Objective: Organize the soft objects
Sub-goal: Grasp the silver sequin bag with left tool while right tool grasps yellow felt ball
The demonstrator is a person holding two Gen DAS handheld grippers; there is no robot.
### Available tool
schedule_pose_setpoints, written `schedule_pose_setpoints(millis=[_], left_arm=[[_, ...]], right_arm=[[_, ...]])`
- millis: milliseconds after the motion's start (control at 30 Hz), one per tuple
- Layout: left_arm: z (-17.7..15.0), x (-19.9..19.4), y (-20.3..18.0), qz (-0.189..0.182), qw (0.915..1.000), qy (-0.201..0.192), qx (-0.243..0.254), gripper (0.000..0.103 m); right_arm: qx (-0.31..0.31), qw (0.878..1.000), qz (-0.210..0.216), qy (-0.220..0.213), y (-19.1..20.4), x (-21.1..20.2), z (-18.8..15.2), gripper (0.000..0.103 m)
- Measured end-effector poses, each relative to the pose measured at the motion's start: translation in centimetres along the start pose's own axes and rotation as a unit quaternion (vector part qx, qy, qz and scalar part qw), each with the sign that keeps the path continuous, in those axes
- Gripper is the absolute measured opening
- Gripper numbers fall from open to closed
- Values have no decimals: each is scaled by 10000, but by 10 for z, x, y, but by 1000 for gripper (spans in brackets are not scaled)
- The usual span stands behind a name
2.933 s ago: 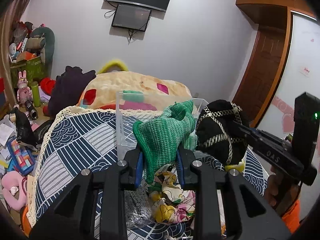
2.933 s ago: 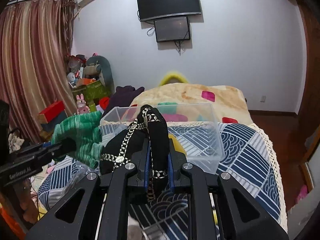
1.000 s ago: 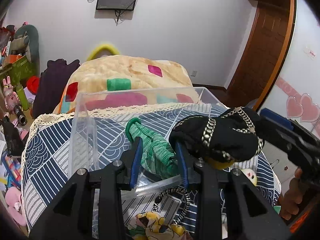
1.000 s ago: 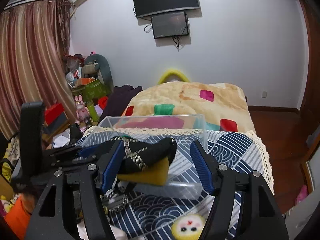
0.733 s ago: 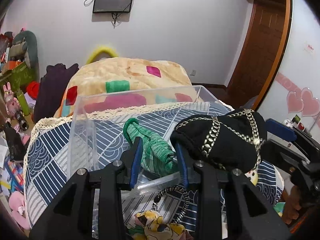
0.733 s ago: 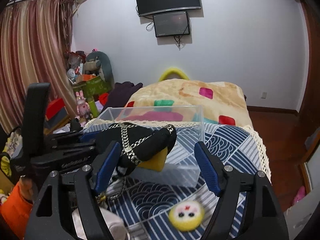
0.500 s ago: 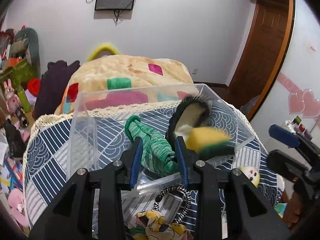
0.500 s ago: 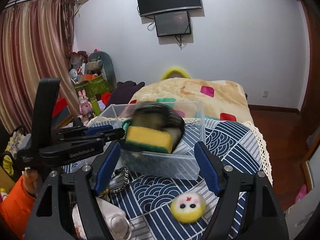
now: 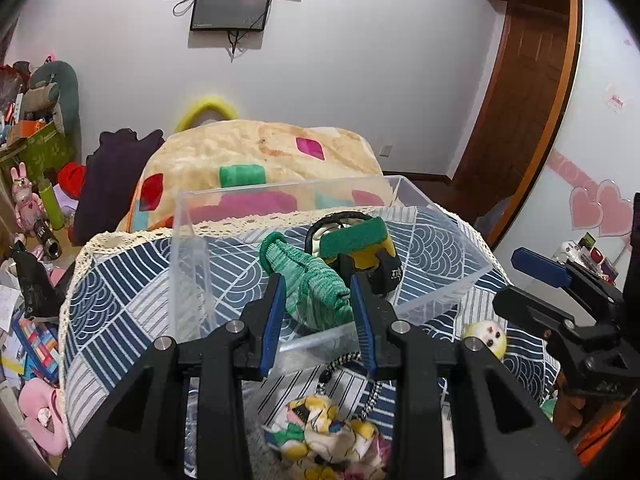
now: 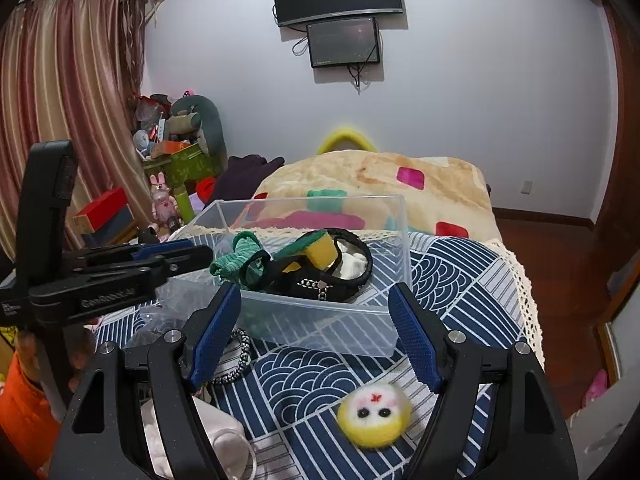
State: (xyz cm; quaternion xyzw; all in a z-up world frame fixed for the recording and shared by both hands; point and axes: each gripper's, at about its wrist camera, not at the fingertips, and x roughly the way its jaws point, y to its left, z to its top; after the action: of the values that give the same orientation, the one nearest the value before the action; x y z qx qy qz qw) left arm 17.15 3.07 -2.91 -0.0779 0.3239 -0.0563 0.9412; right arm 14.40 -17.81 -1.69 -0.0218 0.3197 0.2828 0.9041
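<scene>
Over on the left side of the bed, the left gripper (image 9: 318, 304) reaches across the near wall of the clear plastic bin (image 9: 440, 302), its blue pads pinching the green knitted piece (image 9: 310, 284), which already hangs inside the bin with its long axis running away from the fingers toward the far left corner. Just to the right of it in the bin lies the black chain-trimmed pouch (image 10: 320, 276) with a yellow-and-green sponge (image 10: 318, 246) resting on top, touching the knit. Further right, the right gripper (image 10: 314, 334) sits spread wide and holding nothing, just in front of the bin's near wall. Right beneath its fingers, on the patterned bedspread (image 10: 452, 276), lies one yellow plush ball (image 10: 374, 412) with a white face, so I'd judge the right hand much the nearer one for it, needing mostly a drop straight down. By my count: one bin, three things in it, one ball outside, plus one floral cloth bundle (image 9: 328, 436) and one braided cord (image 10: 234, 358) near the left gripper.
</scene>
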Motion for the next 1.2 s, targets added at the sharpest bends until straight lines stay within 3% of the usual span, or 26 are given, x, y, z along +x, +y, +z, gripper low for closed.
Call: schedule_pose_setpoints(millis=[67,333,533,867,1000,1200], left_arm=[[-2,-8,0,34,10000,-44,48,36],[-21,-47,-1,215,9991,-268,252,69],[-44,-68,5,391,9984,-262,312,84],[-83,-50,37,497,9979,343,-244,86],[-95,-31,45,342,9962,631,-503,86],[-104,-10,44,337,9948,809,-520,86]], right_arm=[[-13,10000,-27,-6,0,-3,-1,73],[-119,9999,-93,33,9,-14,-12,73],[-240,9995,-182,71,16,-19,-24,73],[-80,9986,-396,336,1,-17,-44,73],[38,9973,-473,557,-8,-8,-54,73],[93,9950,-553,822,-14,3,-67,73]])
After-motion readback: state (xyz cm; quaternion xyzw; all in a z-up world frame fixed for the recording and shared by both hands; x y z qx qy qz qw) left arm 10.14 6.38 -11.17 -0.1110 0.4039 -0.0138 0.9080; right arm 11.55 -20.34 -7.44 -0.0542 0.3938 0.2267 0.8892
